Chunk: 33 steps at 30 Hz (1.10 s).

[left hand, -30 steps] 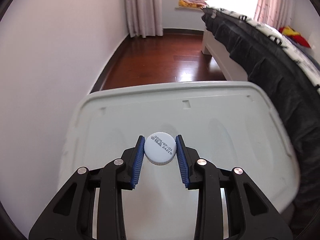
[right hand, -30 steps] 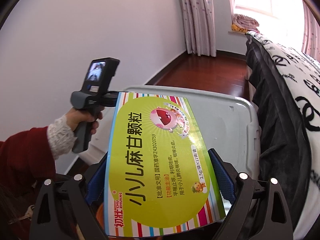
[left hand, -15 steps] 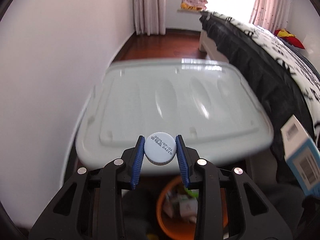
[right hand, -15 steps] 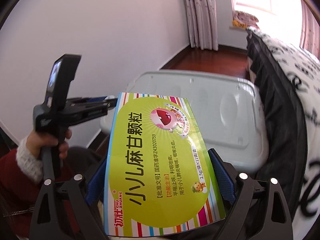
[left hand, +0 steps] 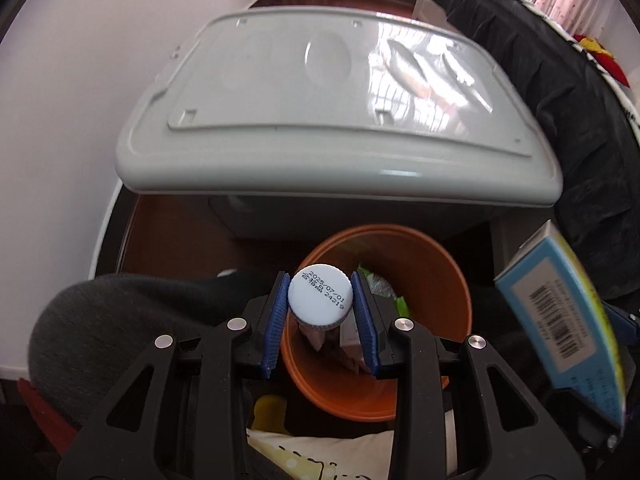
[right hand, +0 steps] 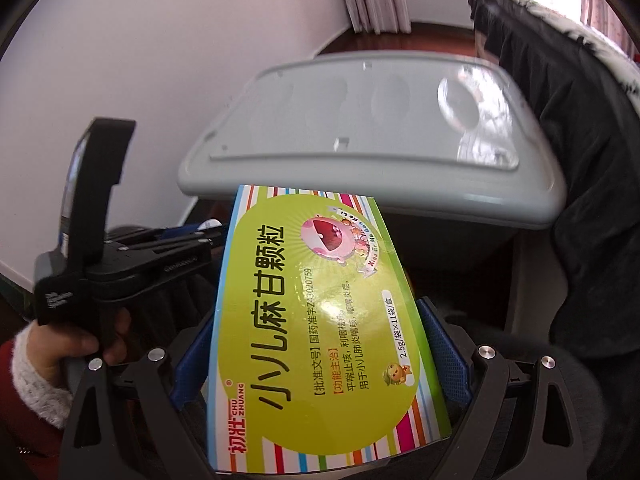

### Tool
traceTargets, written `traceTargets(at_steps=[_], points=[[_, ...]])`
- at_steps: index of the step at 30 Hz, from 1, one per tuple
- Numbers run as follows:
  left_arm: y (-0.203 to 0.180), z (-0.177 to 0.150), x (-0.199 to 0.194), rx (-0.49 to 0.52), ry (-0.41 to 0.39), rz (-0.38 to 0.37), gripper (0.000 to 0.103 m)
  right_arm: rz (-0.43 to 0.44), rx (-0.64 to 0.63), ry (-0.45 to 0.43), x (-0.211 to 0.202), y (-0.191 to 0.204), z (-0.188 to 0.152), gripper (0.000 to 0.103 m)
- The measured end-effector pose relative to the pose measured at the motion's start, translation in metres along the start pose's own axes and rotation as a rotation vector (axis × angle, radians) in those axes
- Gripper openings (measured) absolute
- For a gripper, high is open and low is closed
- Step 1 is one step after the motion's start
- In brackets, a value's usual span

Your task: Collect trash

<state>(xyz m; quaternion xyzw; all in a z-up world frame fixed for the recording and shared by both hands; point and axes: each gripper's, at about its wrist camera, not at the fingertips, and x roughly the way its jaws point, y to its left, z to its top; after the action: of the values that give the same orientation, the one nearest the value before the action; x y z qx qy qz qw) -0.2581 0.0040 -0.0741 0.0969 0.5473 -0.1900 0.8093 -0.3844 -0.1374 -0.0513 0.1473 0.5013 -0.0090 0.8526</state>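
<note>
Both pieces of trash in my grip, neither yet dropped in the orange bin.

Working left to right: my left gripper is clamped on a small bottle with a white cap, date code printed on top, and holds it directly above the orange bin, near the bin's left rim. The bin stands on the floor in front of the grey lidded container and already holds some wrappers and a carton; I judge that part done. To the bin's right, my right gripper grips a medicine box, yellow-green face, striped edges, undamaged, blue pads pressed on both sides. Remaining: release both items into the bin.
</note>
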Motion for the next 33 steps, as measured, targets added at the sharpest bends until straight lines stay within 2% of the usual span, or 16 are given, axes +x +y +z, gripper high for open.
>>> traceTargets(at_steps=[5, 6, 7, 9, 12, 19, 21, 33], points=[[0.003, -0.003, 0.011, -0.003, 0.040, 0.003, 0.033, -0.008, 0.003, 0.056, 0.022, -0.003, 0.003, 0.090], [0.002, -0.004, 0.013, -0.005, 0.050, 0.002, 0.041, -0.009, 0.003, 0.064, 0.026, -0.003, 0.003, 0.090], [0.003, -0.004, 0.015, -0.010, 0.064, -0.001, 0.057, -0.009, 0.002, 0.074, 0.029, -0.004, 0.002, 0.090], [0.003, -0.003, 0.016, -0.013, 0.059, 0.016, 0.073, -0.013, -0.003, 0.095, 0.036, -0.004, 0.002, 0.091], [0.001, -0.002, 0.016, 0.001, 0.058, 0.031, 0.081, -0.005, 0.001, 0.115, 0.042, -0.006, 0.001, 0.092], [-0.001, -0.002, 0.020, 0.012, 0.078, 0.039, 0.082, 0.017, 0.015, 0.134, 0.049, -0.008, 0.002, 0.092], [-0.002, -0.002, 0.021, 0.016, 0.079, 0.040, 0.082, 0.031, 0.017, 0.138, 0.050, -0.010, 0.002, 0.096], [-0.004, 0.002, 0.013, 0.027, 0.051, 0.029, 0.082, 0.043, 0.034, 0.069, 0.029, -0.015, 0.008, 0.097]])
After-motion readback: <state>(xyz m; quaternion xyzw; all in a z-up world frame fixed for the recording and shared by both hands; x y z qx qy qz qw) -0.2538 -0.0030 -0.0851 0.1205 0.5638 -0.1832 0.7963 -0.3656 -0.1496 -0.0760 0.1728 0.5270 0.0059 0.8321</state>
